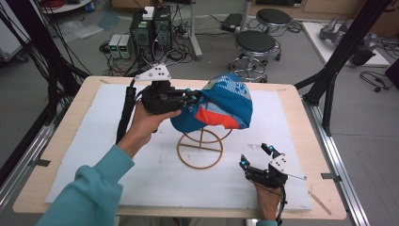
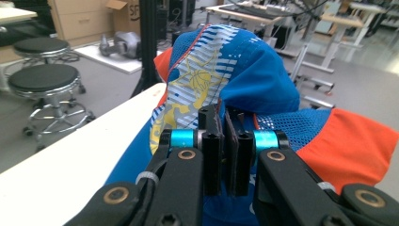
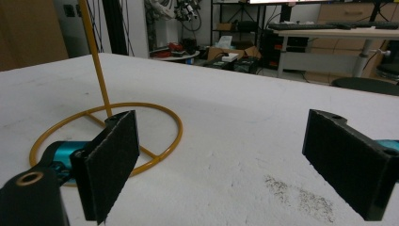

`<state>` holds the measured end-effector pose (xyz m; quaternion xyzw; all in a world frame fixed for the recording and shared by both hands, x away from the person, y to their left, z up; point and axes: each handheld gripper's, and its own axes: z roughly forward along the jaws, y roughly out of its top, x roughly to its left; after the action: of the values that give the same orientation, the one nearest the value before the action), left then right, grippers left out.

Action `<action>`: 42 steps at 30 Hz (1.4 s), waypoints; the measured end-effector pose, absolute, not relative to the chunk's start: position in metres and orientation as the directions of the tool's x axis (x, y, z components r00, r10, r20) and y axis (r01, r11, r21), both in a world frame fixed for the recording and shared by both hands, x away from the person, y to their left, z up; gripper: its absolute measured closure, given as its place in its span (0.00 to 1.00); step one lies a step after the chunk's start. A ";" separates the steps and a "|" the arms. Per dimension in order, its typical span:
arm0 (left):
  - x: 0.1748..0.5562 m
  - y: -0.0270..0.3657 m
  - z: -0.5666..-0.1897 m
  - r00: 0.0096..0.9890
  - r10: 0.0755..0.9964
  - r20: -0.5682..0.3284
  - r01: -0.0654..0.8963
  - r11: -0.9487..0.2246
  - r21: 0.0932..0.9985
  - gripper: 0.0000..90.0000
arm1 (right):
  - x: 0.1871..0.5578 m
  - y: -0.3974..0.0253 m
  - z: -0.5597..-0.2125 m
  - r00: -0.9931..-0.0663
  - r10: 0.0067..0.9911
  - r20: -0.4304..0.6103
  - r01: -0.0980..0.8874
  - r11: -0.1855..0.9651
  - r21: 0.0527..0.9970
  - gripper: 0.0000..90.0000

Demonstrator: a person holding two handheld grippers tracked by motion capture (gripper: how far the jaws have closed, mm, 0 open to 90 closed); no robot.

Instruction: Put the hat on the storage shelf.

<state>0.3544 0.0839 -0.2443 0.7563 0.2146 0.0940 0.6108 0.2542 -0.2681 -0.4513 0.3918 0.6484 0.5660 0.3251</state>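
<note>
I saw no readable writing. My left gripper (image 1: 192, 99) was clamped on the blue, orange and white fabric cap (image 1: 226, 101) sitting atop the gold wire stand (image 1: 201, 150) mid-desk (image 1: 306, 141). My right gripper (image 1: 256, 157) rested wide apart, empty.

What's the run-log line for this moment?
left claw: shut on cap | cap: atop wire stand | right claw: open, empty, near table's front edge | mat: white
</note>
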 end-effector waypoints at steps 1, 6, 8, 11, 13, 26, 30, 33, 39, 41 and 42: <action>0.355 0.084 -0.244 0.891 0.436 -0.124 0.213 -0.160 0.964 0.95 | 0.254 -0.268 -0.451 -0.480 0.877 0.021 0.141 0.053 0.989 0.12; 0.357 0.083 -0.245 0.896 0.423 -0.134 0.222 -0.164 0.961 0.90 | 0.254 -0.268 -0.451 -0.479 0.878 0.021 0.140 0.053 0.989 0.12; 0.357 0.083 -0.246 0.897 0.421 -0.134 0.221 -0.167 0.961 0.89 | 0.254 -0.267 -0.451 -0.479 0.877 0.021 0.140 0.053 0.989 0.12; 0.357 0.085 -0.246 0.896 0.425 -0.128 0.224 -0.183 0.957 0.84 | 0.254 -0.268 -0.451 -0.480 0.877 0.021 0.140 0.054 0.989 0.12; 0.357 0.087 -0.246 0.894 0.429 -0.129 0.227 -0.188 0.956 0.80 | 0.254 -0.268 -0.451 -0.480 0.877 0.019 0.140 0.055 0.989 0.12; 0.354 0.096 -0.250 0.900 0.407 -0.153 0.256 -0.210 0.944 0.57 | 0.254 -0.268 -0.451 -0.480 0.877 0.018 0.138 0.055 0.989 0.12; 0.351 0.098 -0.251 0.904 0.408 -0.124 0.239 -0.244 0.940 0.52 | 0.254 -0.268 -0.451 -0.481 0.877 0.016 0.138 0.057 0.989 0.12; 0.350 0.101 -0.253 0.906 0.407 -0.120 0.240 -0.257 0.936 0.46 | 0.254 -0.267 -0.451 -0.481 0.877 0.018 0.139 0.055 0.989 0.12; 0.348 0.108 -0.260 0.903 0.408 -0.135 0.257 -0.260 0.931 0.28 | 0.254 -0.268 -0.451 -0.481 0.876 0.019 0.139 0.055 0.989 0.12; 0.347 0.111 -0.262 0.909 0.395 -0.135 0.254 -0.266 0.930 0.23 | 0.254 -0.268 -0.451 -0.482 0.876 0.016 0.139 0.058 0.989 0.12; 0.347 0.113 -0.262 0.908 0.398 -0.131 0.251 -0.268 0.930 0.19 | 0.254 -0.268 -0.451 -0.483 0.876 0.015 0.138 0.059 0.989 0.12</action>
<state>0.3471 0.1129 -0.2619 0.7935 0.2046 0.0643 0.5695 0.2543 -0.2676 -0.4513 0.3898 0.6501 0.5646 0.3267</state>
